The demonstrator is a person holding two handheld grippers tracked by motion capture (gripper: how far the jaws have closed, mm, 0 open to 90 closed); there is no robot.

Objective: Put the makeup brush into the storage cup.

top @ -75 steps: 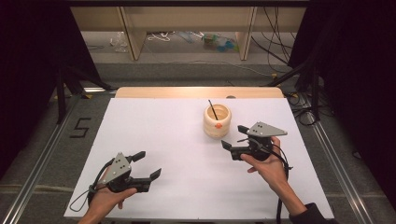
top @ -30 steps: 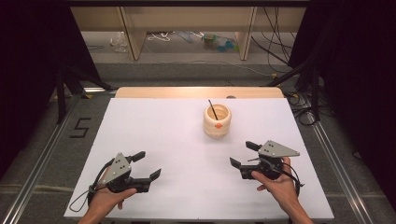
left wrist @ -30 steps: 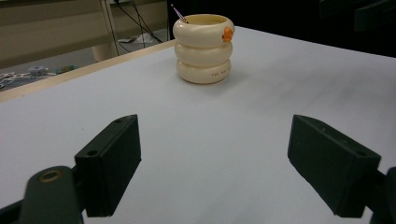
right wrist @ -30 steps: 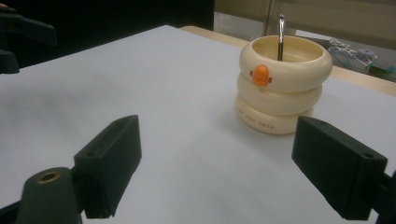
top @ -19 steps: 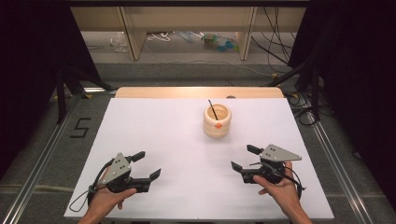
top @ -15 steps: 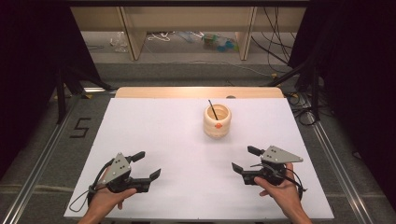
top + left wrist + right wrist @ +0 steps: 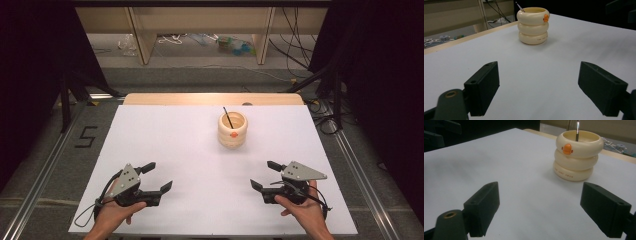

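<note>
Both hand-held grippers, left and right, gape empty near my table edge; reaching carelessly, I'd topple the cream ringed duck-faced cup.

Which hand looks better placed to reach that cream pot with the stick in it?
Probably the right gripper: the cream pot stands on its side of the table, nearer than to the left gripper. Both are open and empty.
</note>
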